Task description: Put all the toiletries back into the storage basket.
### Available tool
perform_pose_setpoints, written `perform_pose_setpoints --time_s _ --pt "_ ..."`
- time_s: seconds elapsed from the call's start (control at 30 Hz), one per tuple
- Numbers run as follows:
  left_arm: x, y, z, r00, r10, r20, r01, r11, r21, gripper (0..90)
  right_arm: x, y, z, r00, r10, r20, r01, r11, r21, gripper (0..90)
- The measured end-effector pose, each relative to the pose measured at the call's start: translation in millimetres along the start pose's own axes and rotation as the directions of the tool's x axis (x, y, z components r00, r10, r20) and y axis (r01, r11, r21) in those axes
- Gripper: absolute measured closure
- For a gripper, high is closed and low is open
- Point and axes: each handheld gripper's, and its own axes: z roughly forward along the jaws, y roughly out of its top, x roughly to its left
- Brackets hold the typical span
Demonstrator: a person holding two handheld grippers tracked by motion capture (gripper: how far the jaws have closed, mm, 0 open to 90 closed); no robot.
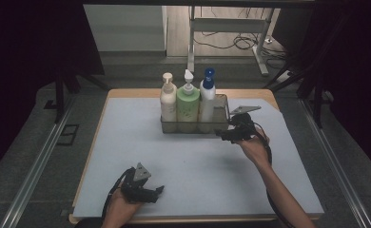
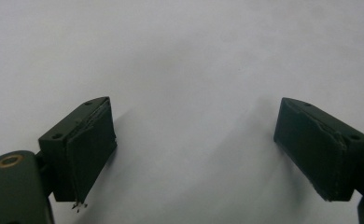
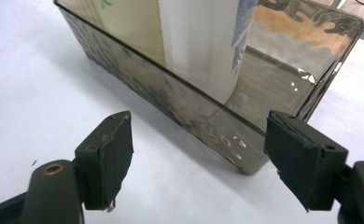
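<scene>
A smoky clear bin (image 1: 220, 126) stands at the back middle of the white mat (image 1: 193, 166). Upright in it are a cream pump bottle (image 1: 168, 99), a green pump bottle (image 1: 188, 103) and a white bottle with a blue pump (image 1: 207, 95). My right gripper (image 1: 223, 136) sits just in front of the bin's near right corner. In the right gripper view its jaws (image 3: 199, 158) stand open, with the bin (image 3: 194, 116) and the white bottle (image 3: 199, 42) just ahead and nothing pressed between the pads. My left gripper (image 1: 158, 191) rests open near the mat's front edge, (image 2: 194, 149) over bare mat.
The mat covers a wooden table (image 1: 126, 93). The right end of the bin (image 3: 273, 84) holds no bottle. Metal rails (image 1: 36, 161) run along both sides of the table, and a desk frame with cables (image 1: 231, 33) stands beyond it.
</scene>
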Motion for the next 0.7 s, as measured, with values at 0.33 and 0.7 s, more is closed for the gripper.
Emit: perform_pose_setpoints --time_s 0.33,0.7 --pt "-0.1 0.0 0.0 1.0000 0.000 0.000 0.000 1.0000 0.000 12.3 6.6 -8.2 -9.8 0.9996 -0.025 -0.012 0.025 1.000 0.005 16.2" --pt "0.0 -0.1 0.0 1.0000 0.000 -0.001 0.000 1.0000 0.000 12.2 10.0 -21.3 -18.4 0.9993 -0.033 -0.014 0.034 0.999 0.013 13.3"
